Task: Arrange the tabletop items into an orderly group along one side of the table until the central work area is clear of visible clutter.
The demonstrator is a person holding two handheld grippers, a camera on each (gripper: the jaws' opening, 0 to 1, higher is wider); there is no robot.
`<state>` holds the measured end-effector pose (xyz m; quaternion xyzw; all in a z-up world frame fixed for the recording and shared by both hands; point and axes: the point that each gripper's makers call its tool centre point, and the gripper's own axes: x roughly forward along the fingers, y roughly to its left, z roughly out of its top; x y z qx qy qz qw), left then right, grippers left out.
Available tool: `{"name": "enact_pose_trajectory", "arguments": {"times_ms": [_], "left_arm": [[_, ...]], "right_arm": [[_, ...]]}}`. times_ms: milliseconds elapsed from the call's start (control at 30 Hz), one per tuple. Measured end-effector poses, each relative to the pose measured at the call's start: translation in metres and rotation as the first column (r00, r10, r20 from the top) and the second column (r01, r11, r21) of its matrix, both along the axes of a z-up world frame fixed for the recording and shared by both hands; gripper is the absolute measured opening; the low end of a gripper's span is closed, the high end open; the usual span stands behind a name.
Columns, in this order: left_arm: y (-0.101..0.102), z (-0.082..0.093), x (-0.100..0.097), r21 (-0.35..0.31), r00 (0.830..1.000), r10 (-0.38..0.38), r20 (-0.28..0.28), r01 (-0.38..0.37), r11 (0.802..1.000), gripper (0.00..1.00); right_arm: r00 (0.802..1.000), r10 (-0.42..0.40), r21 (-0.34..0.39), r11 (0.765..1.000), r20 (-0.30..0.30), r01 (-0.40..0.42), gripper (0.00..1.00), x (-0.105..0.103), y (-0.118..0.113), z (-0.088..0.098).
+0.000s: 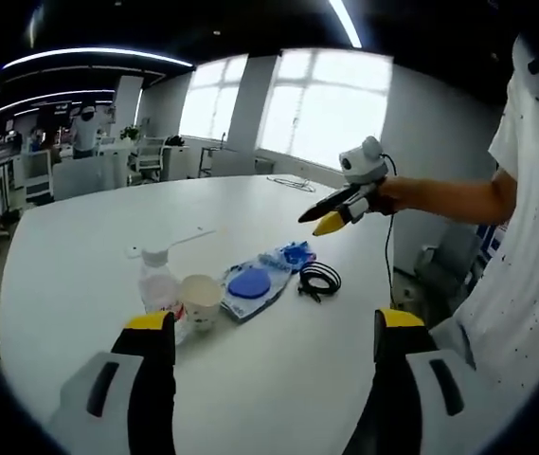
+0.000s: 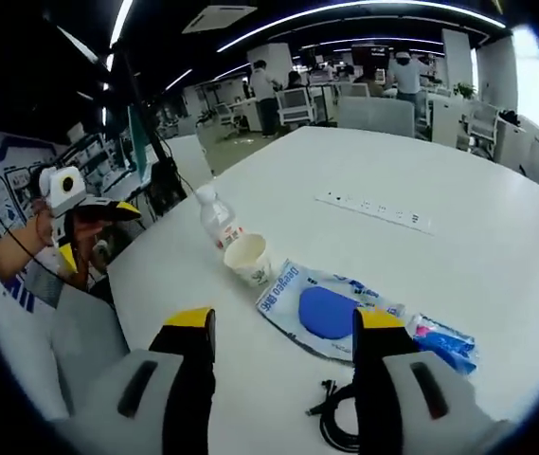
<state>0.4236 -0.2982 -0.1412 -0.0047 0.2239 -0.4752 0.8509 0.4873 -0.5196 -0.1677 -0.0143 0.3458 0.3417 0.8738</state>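
Across the lower middle of the left gripper view, a water bottle (image 1: 157,284), paper cup (image 1: 200,300), blue packet (image 1: 253,287) and black cable (image 1: 319,279) lie in a row on the white table (image 1: 89,237). The left gripper (image 1: 267,332) has jaws open, empty. The right gripper (image 2: 281,332) likewise; in the left gripper view its tips look nearly together.

Both grippers hang in the air, empty. The left gripper (image 1: 267,327) has its jaws spread wide. The right gripper (image 2: 283,324) is likewise parted, its bare forearm (image 1: 454,197) reaching in from three o'clock.
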Motion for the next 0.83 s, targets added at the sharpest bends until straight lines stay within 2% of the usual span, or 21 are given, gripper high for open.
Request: {"name": "enact_pose_trajectory", "arguments": {"times_ms": [167, 500, 600, 833], "left_arm": [[-0.011, 0.004, -0.003, 0.032, 1.0, -0.025, 0.006, 0.025, 0.999, 0.88], [-0.029, 0.013, -0.01, 0.063, 0.999, -0.042, 0.026, 0.04, 0.997, 0.91], [-0.034, 0.011, -0.014, 0.076, 0.999, -0.047, 0.025, 0.045, 0.996, 0.91], [-0.042, -0.002, -0.025, 0.108, 0.999, -0.041, 0.0, 0.04, 0.993, 0.96]], "right_arm": [[0.998, -0.061, 0.011, 0.998, 0.007, 0.061, 0.61, -0.021, -0.037, -0.002], [0.988, -0.149, 0.021, 0.989, 0.029, 0.149, 0.7, -0.063, -0.095, -0.003], [0.985, -0.166, 0.027, 0.986, 0.04, 0.165, 0.72, -0.077, -0.113, -0.002], [0.975, -0.22, 0.028, 0.975, 0.022, 0.219, 0.77, -0.107, -0.148, -0.009]]}}
